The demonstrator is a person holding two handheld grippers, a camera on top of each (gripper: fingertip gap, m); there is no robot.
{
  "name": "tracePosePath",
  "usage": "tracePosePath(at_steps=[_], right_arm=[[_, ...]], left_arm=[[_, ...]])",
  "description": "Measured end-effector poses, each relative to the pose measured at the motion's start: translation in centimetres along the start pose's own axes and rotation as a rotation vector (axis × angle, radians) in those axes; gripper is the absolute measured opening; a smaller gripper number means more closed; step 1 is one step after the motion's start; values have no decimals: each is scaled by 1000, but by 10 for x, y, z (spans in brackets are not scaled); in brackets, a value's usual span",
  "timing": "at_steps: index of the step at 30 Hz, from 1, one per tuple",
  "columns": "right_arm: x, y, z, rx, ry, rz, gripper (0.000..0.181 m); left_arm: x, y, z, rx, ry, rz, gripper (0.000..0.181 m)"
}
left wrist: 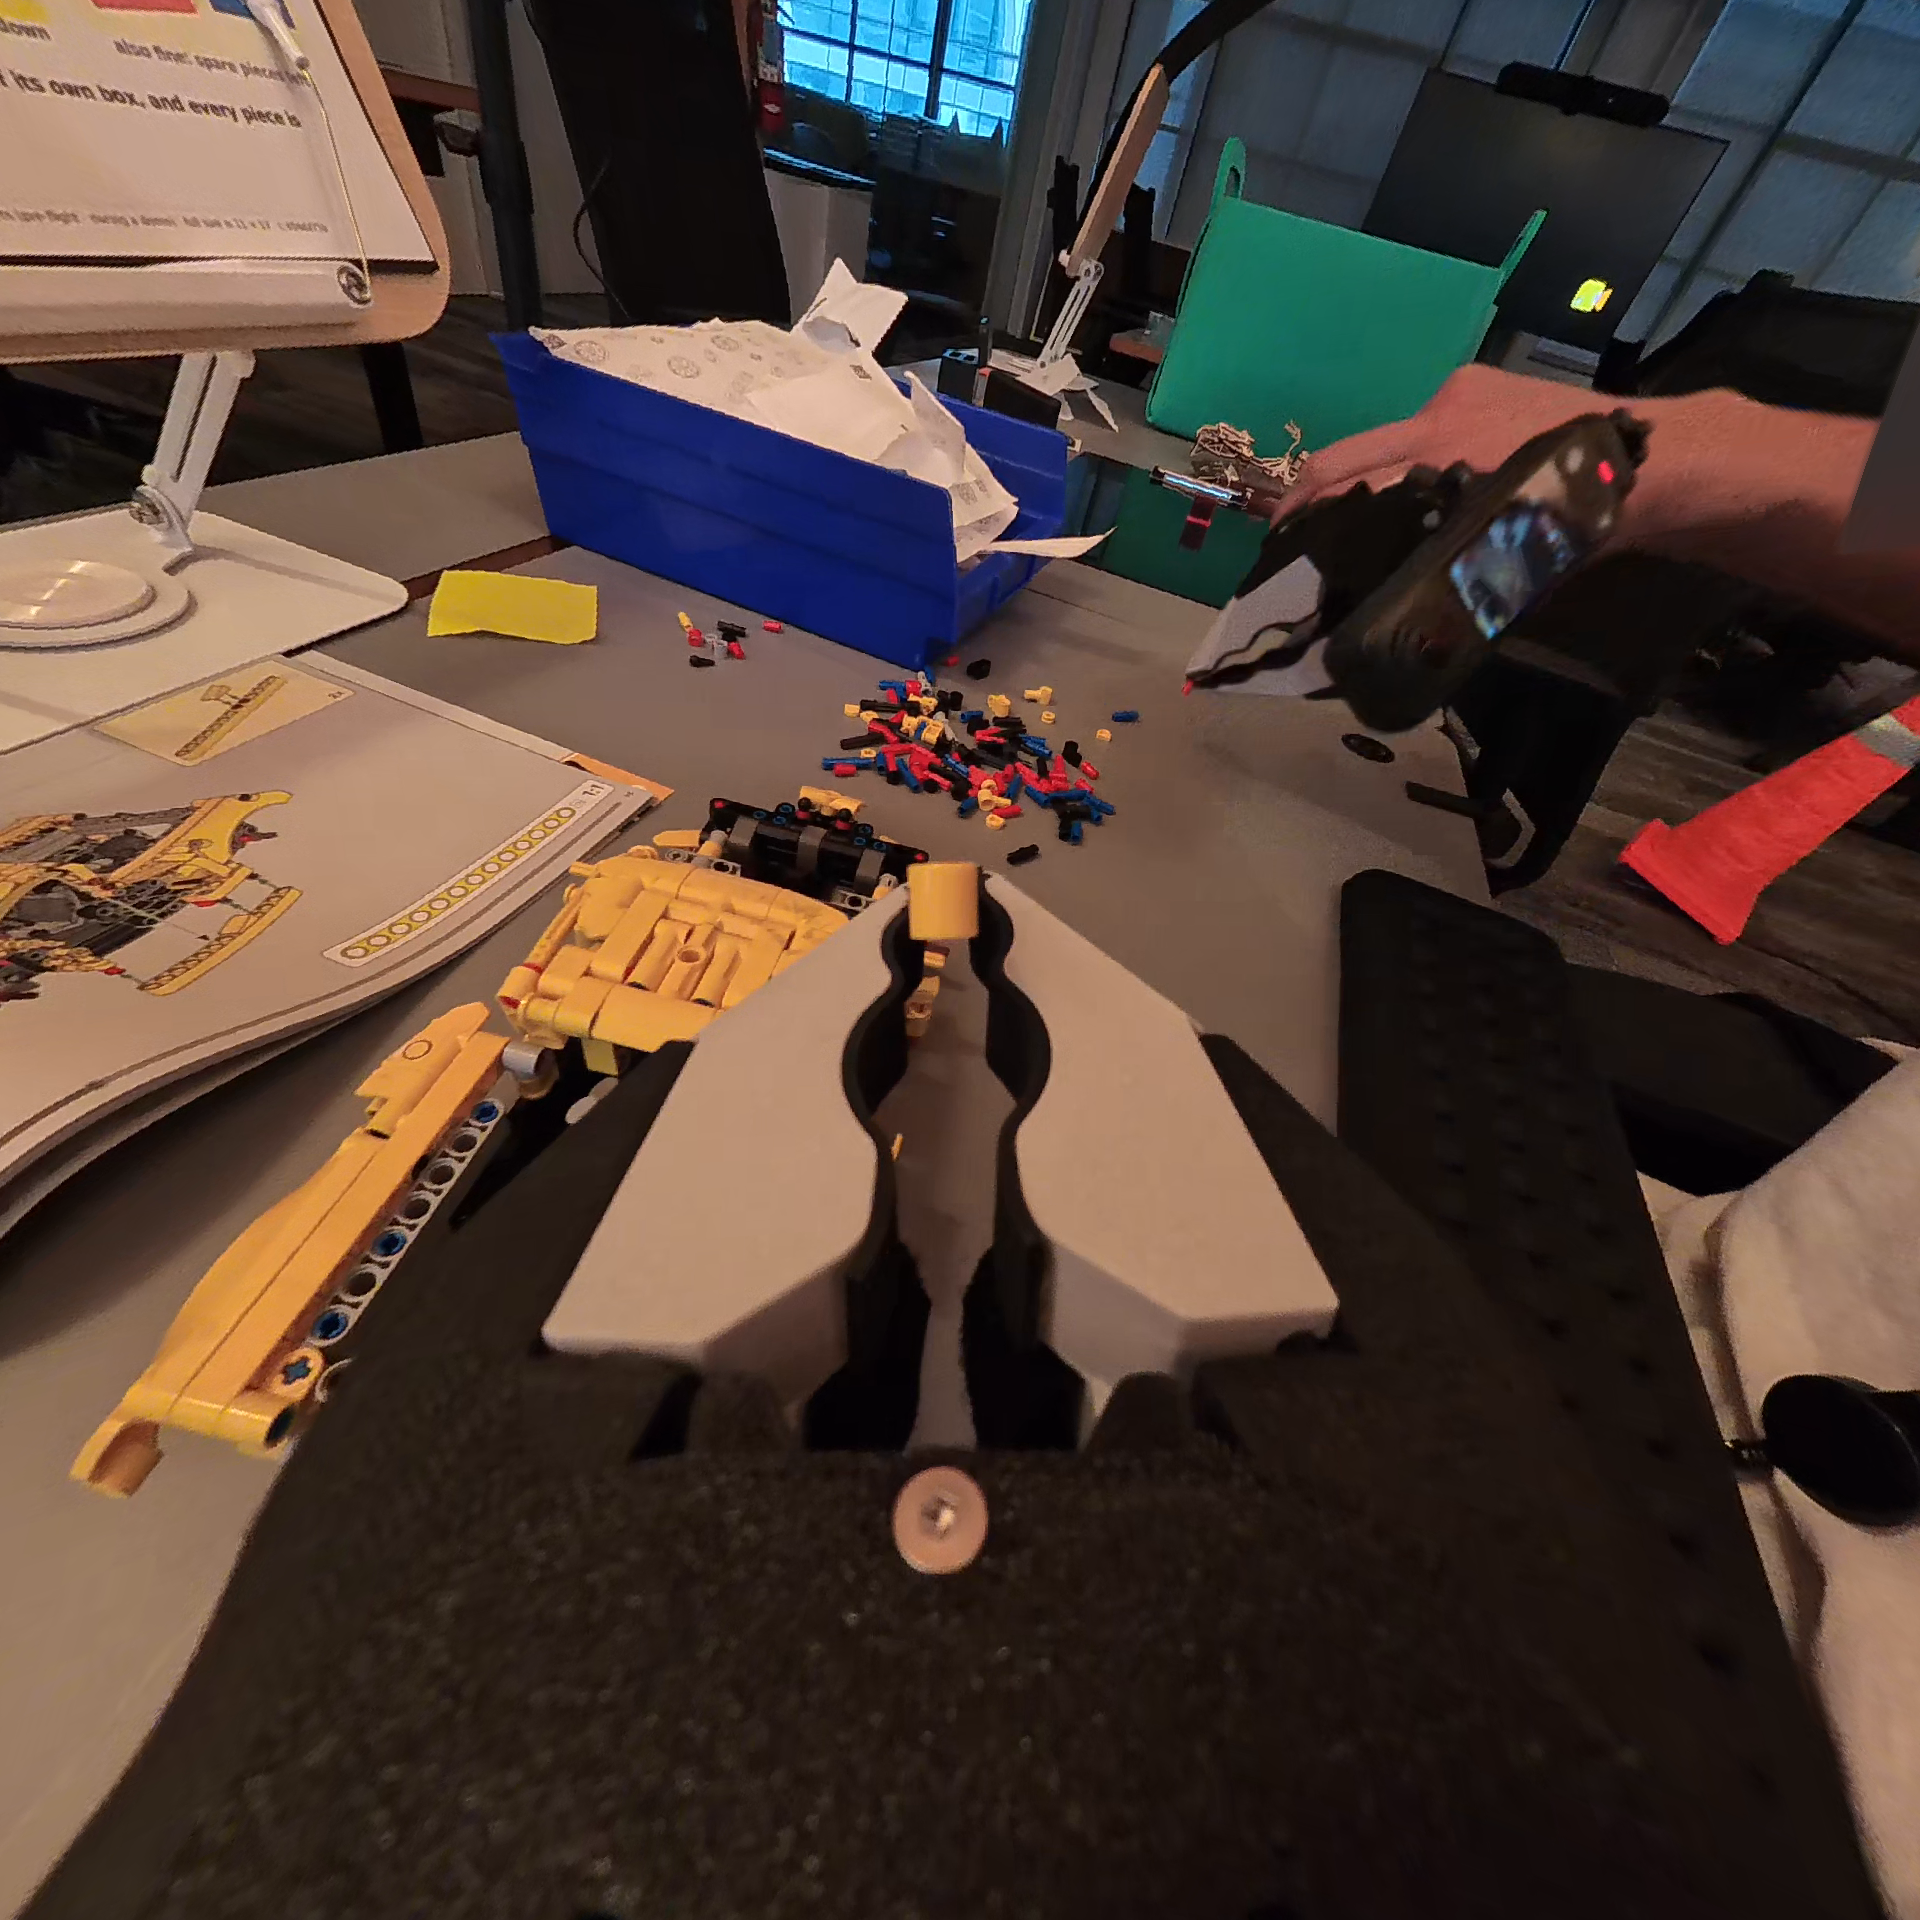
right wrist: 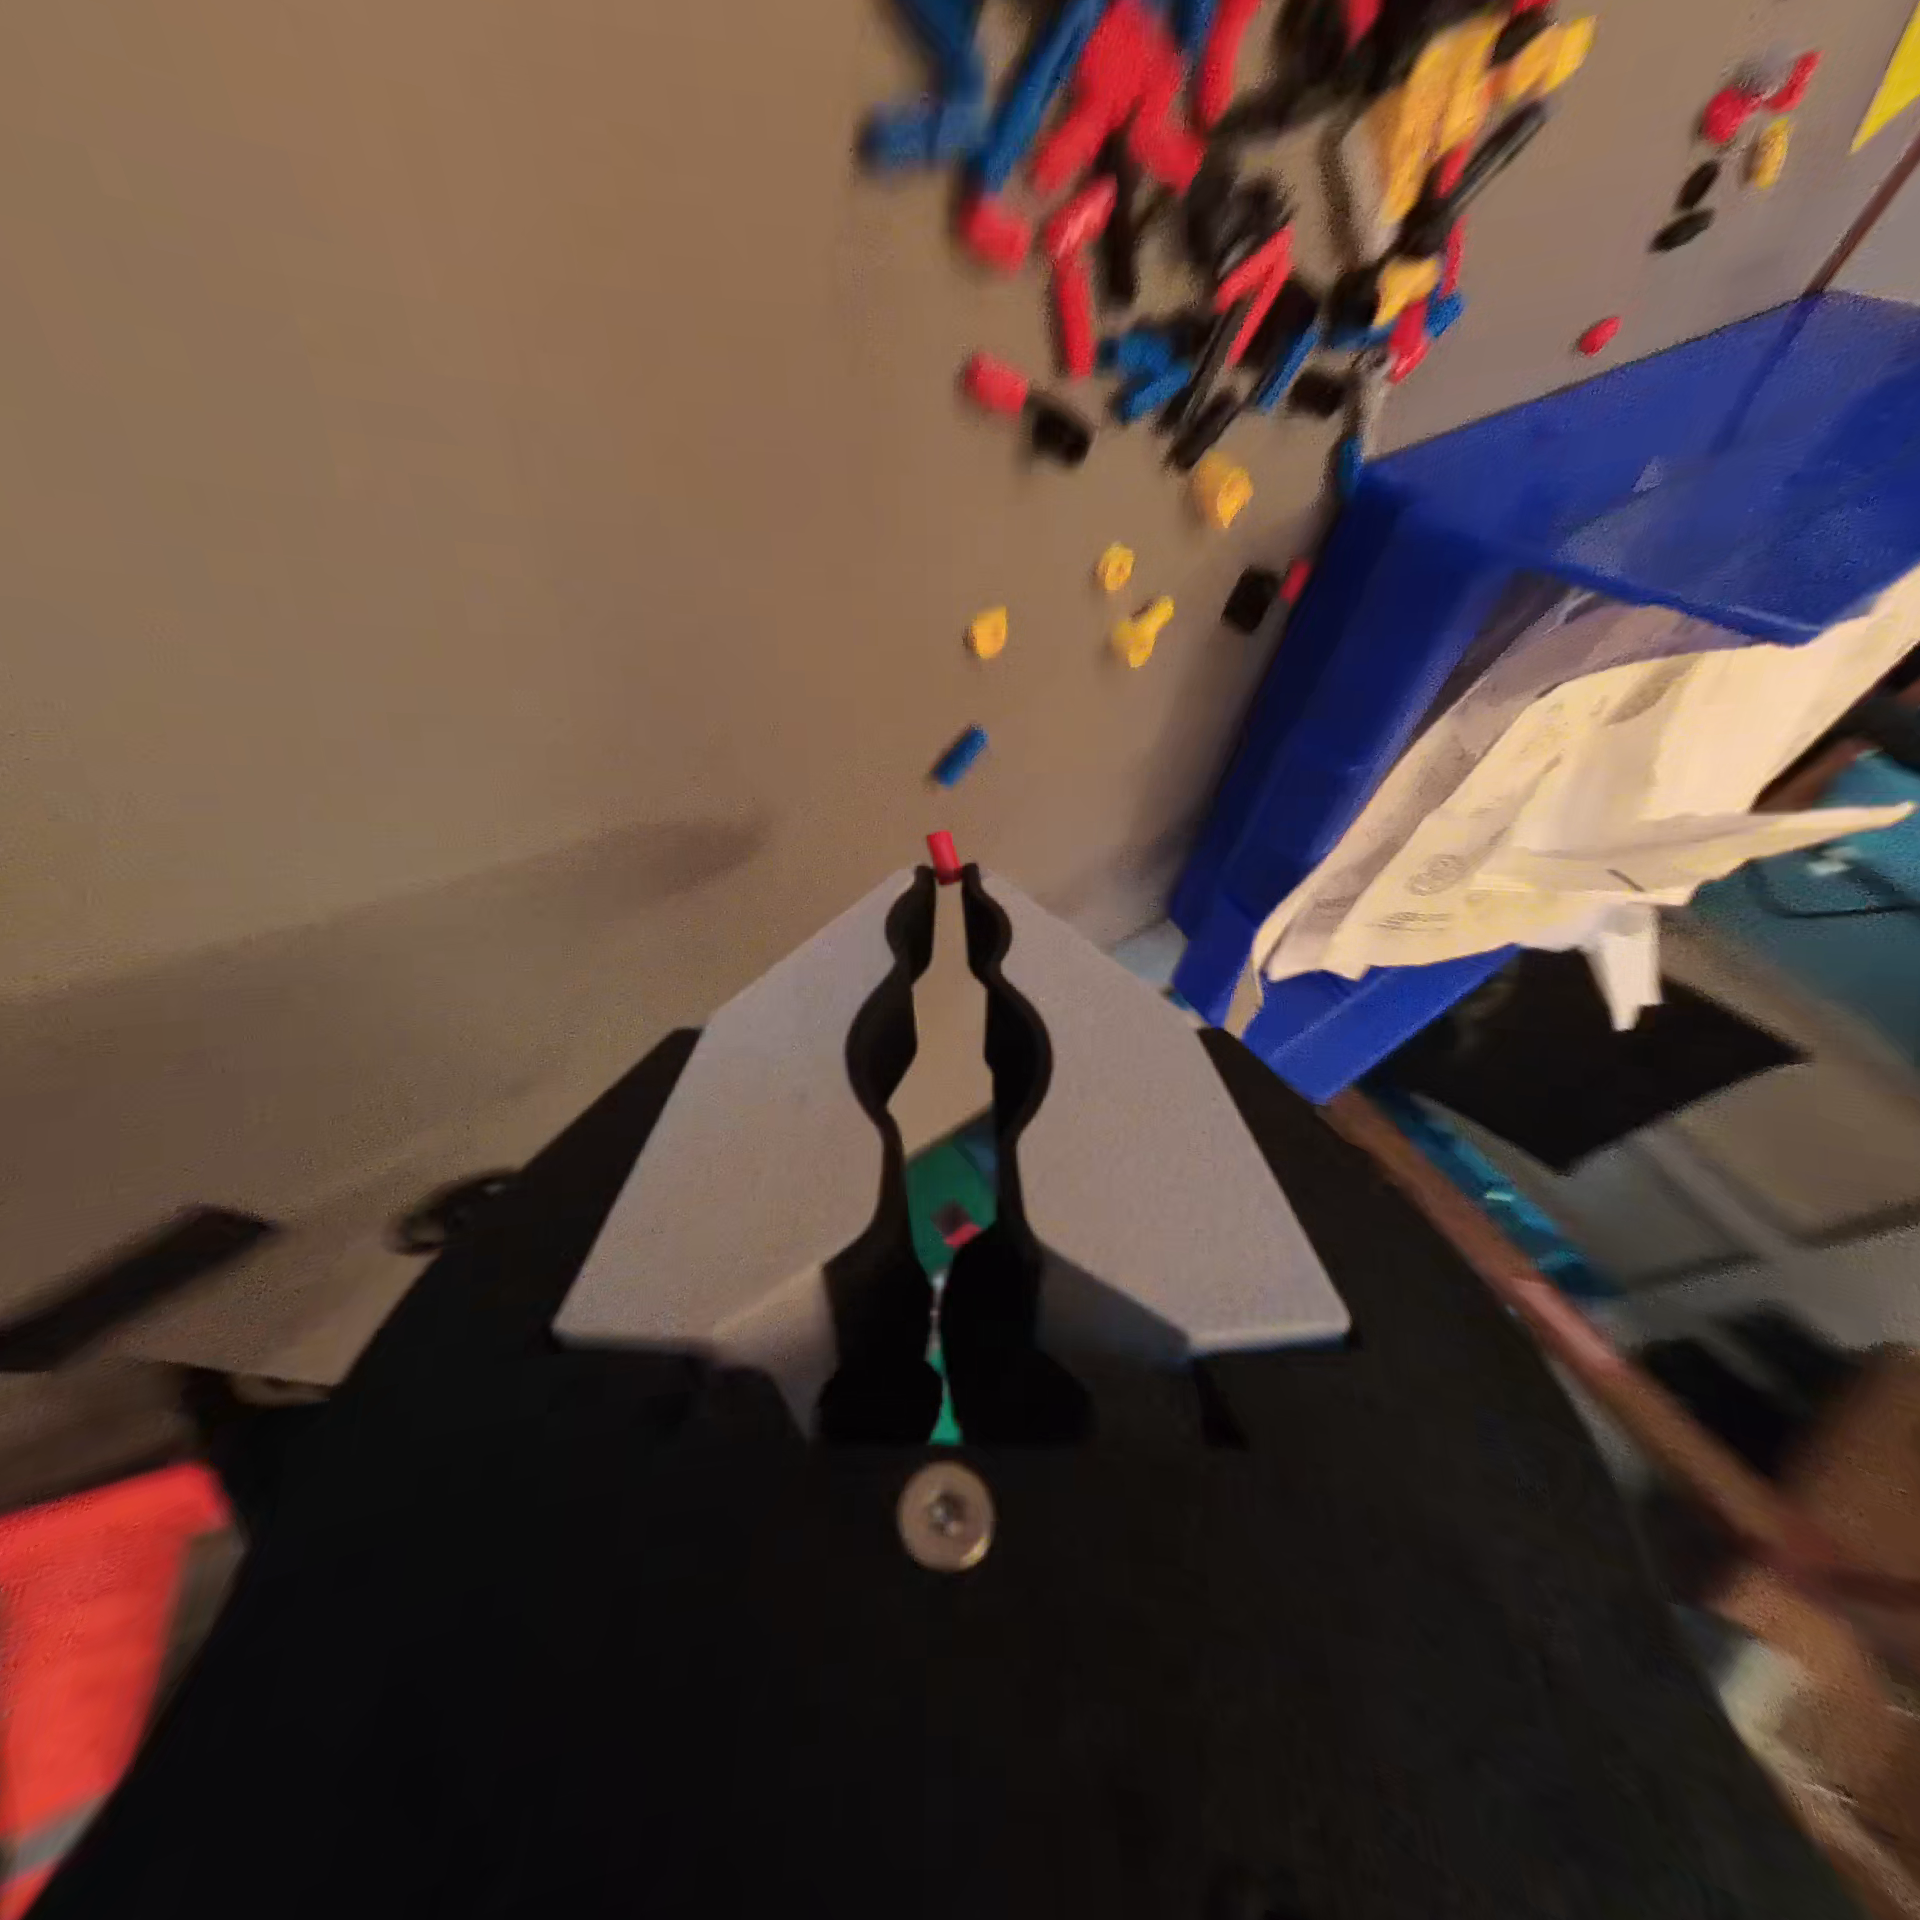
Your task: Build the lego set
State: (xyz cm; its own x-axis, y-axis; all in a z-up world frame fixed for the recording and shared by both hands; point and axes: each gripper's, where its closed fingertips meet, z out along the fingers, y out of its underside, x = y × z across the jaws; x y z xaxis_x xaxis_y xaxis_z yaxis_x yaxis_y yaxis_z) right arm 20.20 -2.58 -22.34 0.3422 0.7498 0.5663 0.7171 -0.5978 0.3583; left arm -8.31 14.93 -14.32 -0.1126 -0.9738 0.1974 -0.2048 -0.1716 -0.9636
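Left hand-held gripper (left wrist: 943,902) pinches a small yellow cylindrical piece (left wrist: 941,900) at its tips, above the partly built yellow lego vehicle (left wrist: 665,951) lying on the grey table (left wrist: 1226,831). Right hand-held gripper (right wrist: 945,881) pinches a small red pin (right wrist: 942,858), raised beside the loose pile of pins (left wrist: 971,753) and blue bin (left wrist: 769,499).

Left claw (left wrist: 943,902) apparently around yellow cylinder (left wrist: 942,900)
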Motion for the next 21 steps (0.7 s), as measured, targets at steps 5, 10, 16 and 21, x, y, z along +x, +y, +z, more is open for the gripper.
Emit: tracePosePath(at_steps=[5, 10, 16, 21], right_arm=[[-16, 49, 39, -142, 8, -297, 3], [-33, 70, 50, -228, -75, -338, 4], [-36, 76, 49, -241, -117, -345, 4], [-37, 77, 50, -230, -133, -336, 4]], left_arm=[[-2, 1, 0, -5, -9, 2, 7], [-6, 3, 1, -11, -21, 0, 7], [-6, 4, 1, -12, -17, -6, 7], [-6, 4, 1, -15, -17, -6, 7]])
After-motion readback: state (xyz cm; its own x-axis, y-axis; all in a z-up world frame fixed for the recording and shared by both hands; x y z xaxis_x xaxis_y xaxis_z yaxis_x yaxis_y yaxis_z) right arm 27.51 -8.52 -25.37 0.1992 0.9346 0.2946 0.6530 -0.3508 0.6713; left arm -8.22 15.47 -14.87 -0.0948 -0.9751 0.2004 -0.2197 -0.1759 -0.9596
